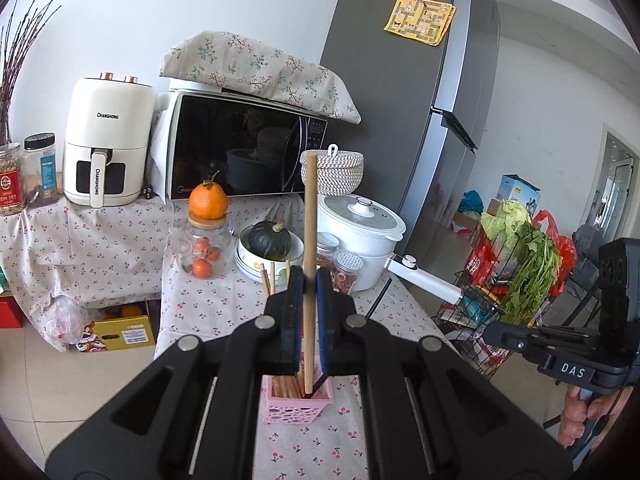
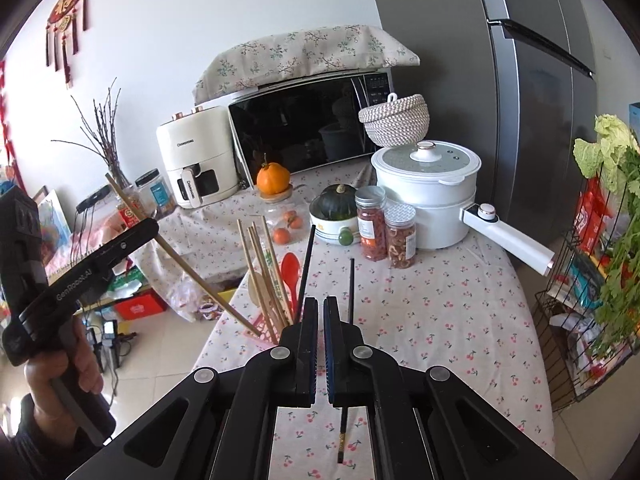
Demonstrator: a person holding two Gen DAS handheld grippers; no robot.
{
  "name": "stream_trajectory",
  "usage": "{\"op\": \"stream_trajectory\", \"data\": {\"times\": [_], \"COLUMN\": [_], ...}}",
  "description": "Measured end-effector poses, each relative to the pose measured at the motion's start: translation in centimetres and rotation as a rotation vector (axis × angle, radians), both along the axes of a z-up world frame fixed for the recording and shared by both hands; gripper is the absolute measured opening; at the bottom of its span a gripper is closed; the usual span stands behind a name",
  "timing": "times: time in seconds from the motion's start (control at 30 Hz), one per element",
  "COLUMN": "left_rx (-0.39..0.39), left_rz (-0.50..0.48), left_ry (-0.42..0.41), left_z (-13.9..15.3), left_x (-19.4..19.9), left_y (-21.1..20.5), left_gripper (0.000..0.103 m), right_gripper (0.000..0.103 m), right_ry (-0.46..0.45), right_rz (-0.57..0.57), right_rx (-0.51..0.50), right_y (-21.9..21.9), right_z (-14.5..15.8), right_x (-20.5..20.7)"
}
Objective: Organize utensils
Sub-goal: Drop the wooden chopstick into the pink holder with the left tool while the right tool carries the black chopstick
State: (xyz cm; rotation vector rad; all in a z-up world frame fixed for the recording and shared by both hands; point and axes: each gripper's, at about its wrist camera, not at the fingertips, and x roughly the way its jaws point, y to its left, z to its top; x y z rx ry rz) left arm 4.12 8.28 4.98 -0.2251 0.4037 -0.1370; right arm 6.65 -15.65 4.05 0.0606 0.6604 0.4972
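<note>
a wooden chopstick is clamped between the jaws of the left gripper, its lower tip resting inside the pink holder on the tabletop. the jaws of the right gripper are seen together with nothing between them. a slip is judged possible: the stick is pinched partway along, so it could pivot, catch the holder's rim and tip the light holder with its other chopsticks. the black chopstick lying loose on the cloth could also be rolled away if knocked. only the right wrist view shows that loose stick, the red spoon and the tilt of the held stick; only the left shows its tip seated.
</note>
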Motion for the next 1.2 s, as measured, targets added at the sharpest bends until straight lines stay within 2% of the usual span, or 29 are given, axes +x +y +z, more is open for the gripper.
{"op": "stream_trajectory", "data": {"times": [0.07, 0.17, 0.23, 0.3, 0.43, 0.7, 0.77, 0.87, 0.93, 1.0, 1.1, 1.2], "left_rx": [-0.024, -0.04, -0.043, -0.042, -0.036, -0.05, -0.053, -0.05, -0.049, -0.051, -0.05, -0.049], "left_rz": [0.003, -0.003, -0.011, -0.025, -0.048, -0.052, -0.057, -0.064, -0.067, -0.068, -0.069, -0.073], "left_ry": [0.015, 0.033, 0.052, 0.082, 0.144, 0.23, 0.24, 0.244, 0.25, 0.258, 0.265, 0.262], "left_z": [0.0, 0.0, -0.3, -0.7, -1.9, -3.8, -4.0, -4.1, -4.2, -4.3, -4.5, -4.4], "left_x": [0.0, -0.6, -0.9, -1.0, -1.1, -0.6, -0.5, -0.4, -0.2, 0.0, 0.0, -0.2], "left_y": [0.4, 0.7, 0.7, 0.6, 0.8, 2.1, 2.3, 2.4, 2.4, 2.4, 2.3, 2.2], "left_gripper": [0.007, 0.007, 0.007, 0.007, 0.007, 0.007, 0.007, 0.007, 0.007, 0.007, 0.007, 0.007], "right_gripper": [0.004, 0.011, 0.035, 0.042, 0.042, 0.04, 0.037, 0.024, 0.012, 0.006, 0.006, 0.006], "right_ry": [0.048, 0.197, 0.279, 0.344, 0.411, 0.452, 0.46, 0.486, 0.446, 0.436, 0.461, 0.426], "right_rz": [0.028, 0.035, 0.013, -0.008, -0.011, 0.009, 0.003, 0.0, 0.0, -0.012, -0.033, -0.048], "right_rx": [-0.02, -0.051, -0.096, -0.125, -0.131, -0.201, -0.218, -0.249, -0.298, -0.314, -0.265, -0.224], "right_y": [0.4, 1.0, 1.3, 1.4, 2.1, 5.7, 6.3, 7.0, 7.4, 7.4, 6.1, 4.3], "right_z": [-0.8, -4.2, -7.2, -9.8, -13.6, -19.1, -20.1, -21.8, -21.8, -21.7, -21.6, -19.8], "right_x": [0.9, 3.4, 5.2, 6.9, 9.9, 13.5, 14.1, 14.8, 14.5, 14.3, 14.0, 12.7]}}
